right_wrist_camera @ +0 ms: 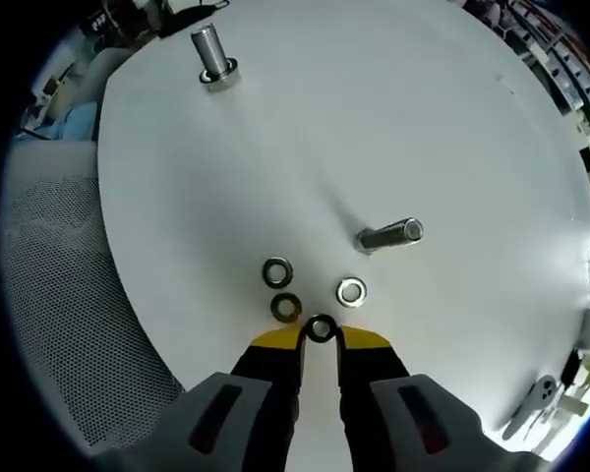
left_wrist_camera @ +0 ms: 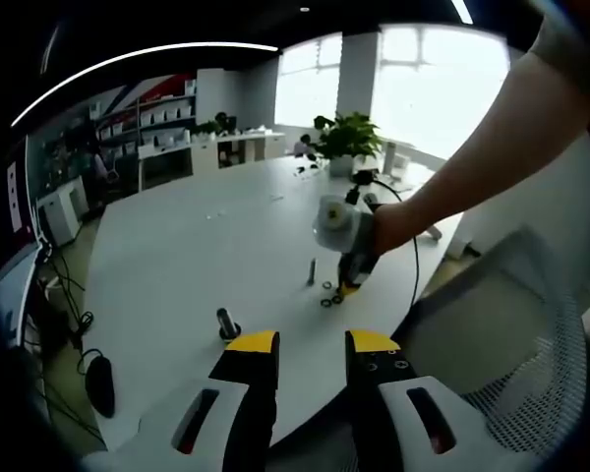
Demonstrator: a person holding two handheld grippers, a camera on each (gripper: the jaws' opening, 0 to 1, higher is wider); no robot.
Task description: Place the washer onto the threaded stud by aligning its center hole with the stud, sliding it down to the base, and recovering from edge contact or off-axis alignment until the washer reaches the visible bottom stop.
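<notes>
the right tool (right_wrist_camera: 320,334) pinches a washer (right_wrist_camera: 320,327) between its yellow tips, low on the white surface (right_wrist_camera: 393,128). three loose washers (right_wrist_camera: 278,272) lie just beyond, near a threaded stud (right_wrist_camera: 390,235). the left tool (left_wrist_camera: 312,344) hovers parted, gripping nothing.

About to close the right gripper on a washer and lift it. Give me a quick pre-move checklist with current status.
1. Right gripper lined up on a washer: ok; the nearest washer sits between its yellow tips.
2. Washer gripped: cannot tell; the jaws flank it, contact is unclear.
3. Neighbouring washers apart from the target: not ok; the dark washer lies right beside it, two more are close.
4. Nearest threaded stud bare: ok, no washer on it.
5. Second stud out of the way: ok, far across the table.
6. Left gripper clear: ok, open, holding nothing.
</notes>
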